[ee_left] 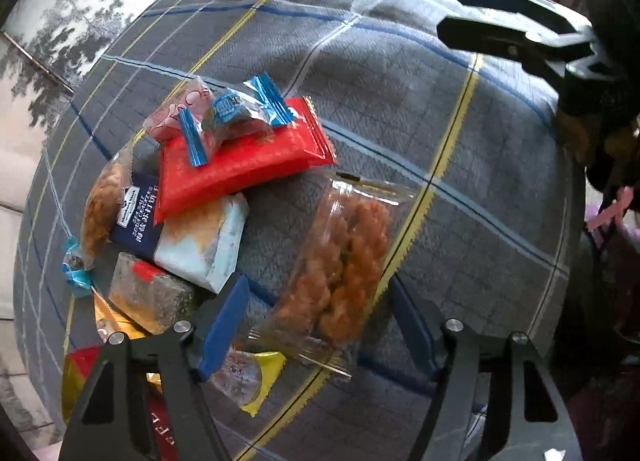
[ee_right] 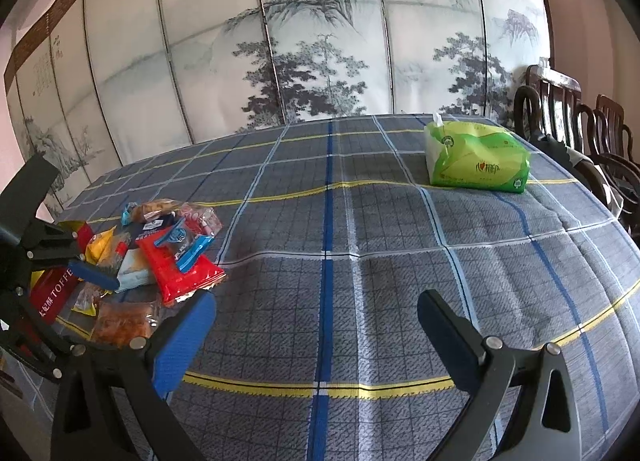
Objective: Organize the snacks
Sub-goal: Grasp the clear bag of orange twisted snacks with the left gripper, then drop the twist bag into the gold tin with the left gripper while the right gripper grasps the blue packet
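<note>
Between my left gripper's [ee_left: 316, 317] spread blue pads lies a clear pack of fried twists [ee_left: 344, 273], flat on the plaid tablecloth [ee_left: 400, 109], ungripped; at nine o'clock the snack pile crowds that side: a yellow-edged wrapper [ee_left: 256, 377] by my left pad, a sea-salt cracker pack [ee_left: 188, 229], a red packet [ee_left: 240, 161] topped by blue-ended candies [ee_left: 236, 113]; from twelve to three o'clock the cloth runs open; my right gripper [ee_right: 316, 325] hangs wide over bare cloth, holding nothing; a green tissue pack [ee_right: 476, 157] sits at one o'clock near the far edge; dark chairs [ee_right: 576, 129] line the three-o'clock edge.
</note>
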